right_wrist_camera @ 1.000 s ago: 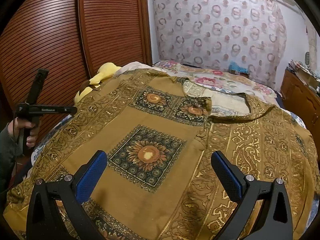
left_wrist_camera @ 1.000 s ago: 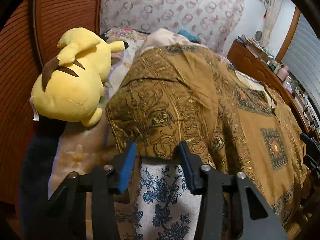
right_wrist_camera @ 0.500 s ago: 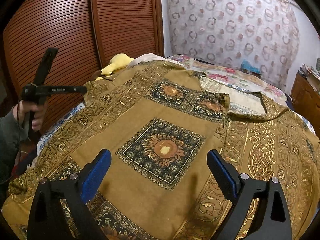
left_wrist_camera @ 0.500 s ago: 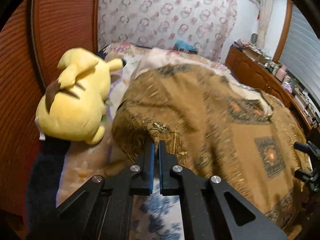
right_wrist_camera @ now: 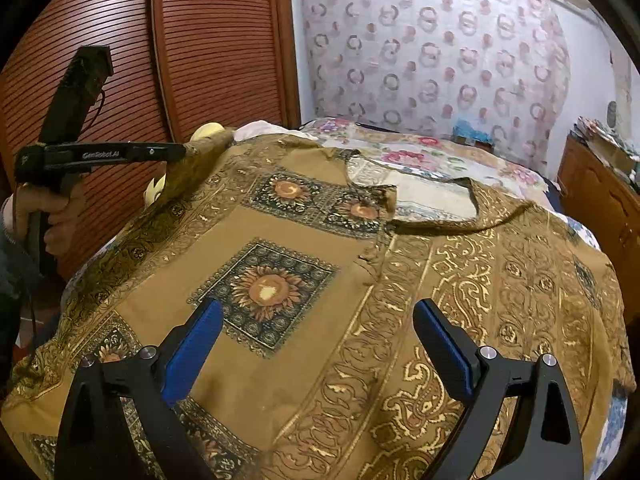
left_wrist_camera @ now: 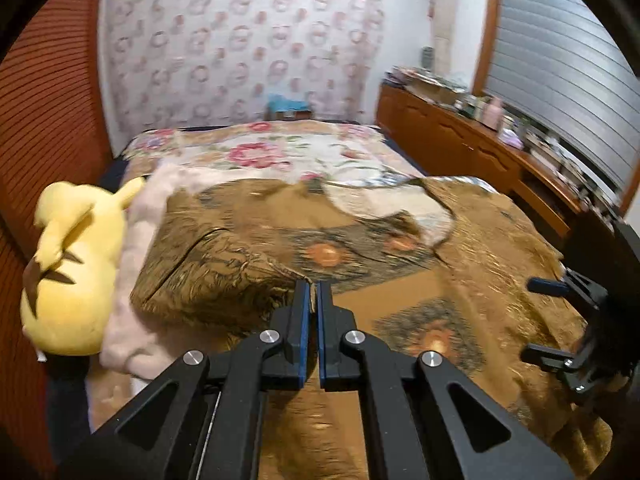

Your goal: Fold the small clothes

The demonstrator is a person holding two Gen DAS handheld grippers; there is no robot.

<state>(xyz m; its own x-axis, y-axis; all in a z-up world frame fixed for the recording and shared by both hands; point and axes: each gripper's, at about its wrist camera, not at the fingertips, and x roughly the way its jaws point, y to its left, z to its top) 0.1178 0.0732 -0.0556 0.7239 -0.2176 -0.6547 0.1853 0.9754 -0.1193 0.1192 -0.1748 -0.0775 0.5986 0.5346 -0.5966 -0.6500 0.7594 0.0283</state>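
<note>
A brown patterned shirt [right_wrist_camera: 304, 240] lies spread over the bed [left_wrist_camera: 280, 152]. The left hand-held gripper [left_wrist_camera: 313, 292] is clamped on the shirt's edge, lifting it. The right hand-held gripper [right_wrist_camera: 316, 340] hovers over the shirt, fingers wide apart. A yellow plush toy [left_wrist_camera: 72, 264] lies beside the shirt.

Gold patterned shirt [right_wrist_camera: 320, 280] spread flat, sleeve lifted
</note>
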